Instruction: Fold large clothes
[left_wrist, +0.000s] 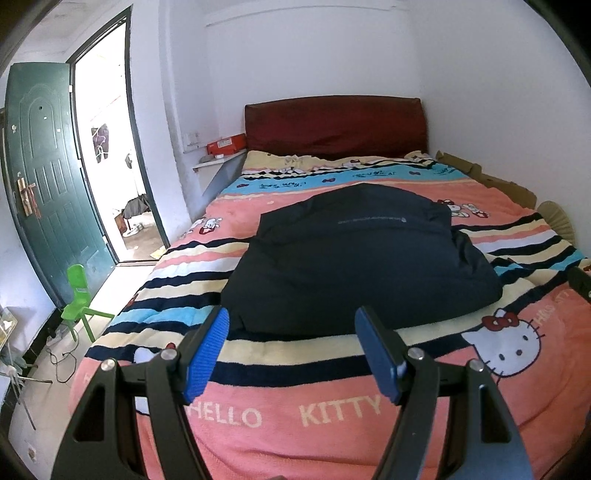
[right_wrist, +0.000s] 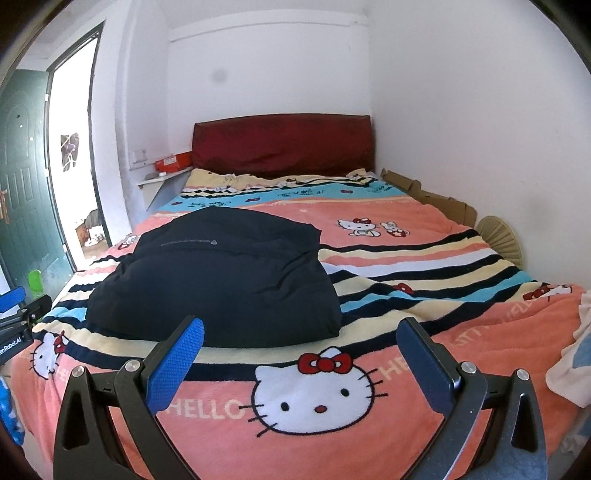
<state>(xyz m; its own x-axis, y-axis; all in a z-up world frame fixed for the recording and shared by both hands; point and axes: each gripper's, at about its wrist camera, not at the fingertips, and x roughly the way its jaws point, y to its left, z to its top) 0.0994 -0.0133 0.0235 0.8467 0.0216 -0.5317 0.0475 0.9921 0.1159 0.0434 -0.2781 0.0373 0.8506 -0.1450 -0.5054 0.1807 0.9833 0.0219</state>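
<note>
A dark navy padded jacket (left_wrist: 354, 258) lies folded into a thick bundle in the middle of the bed; it also shows in the right wrist view (right_wrist: 221, 280). My left gripper (left_wrist: 295, 325) is open and empty, hovering just short of the jacket's near edge. My right gripper (right_wrist: 301, 332) is open and empty, in front of the jacket's near right corner. The left gripper's tip shows at the left edge of the right wrist view (right_wrist: 22, 310).
The bed carries a pink striped Hello Kitty blanket (left_wrist: 332, 413) with a red headboard (left_wrist: 332, 125) at the far end. Cardboard (right_wrist: 436, 199) and a fan (right_wrist: 502, 240) stand along the right wall. A pale cloth (right_wrist: 576, 354) lies at the right. A green chair (left_wrist: 79, 295) stands by the open door (left_wrist: 48, 177).
</note>
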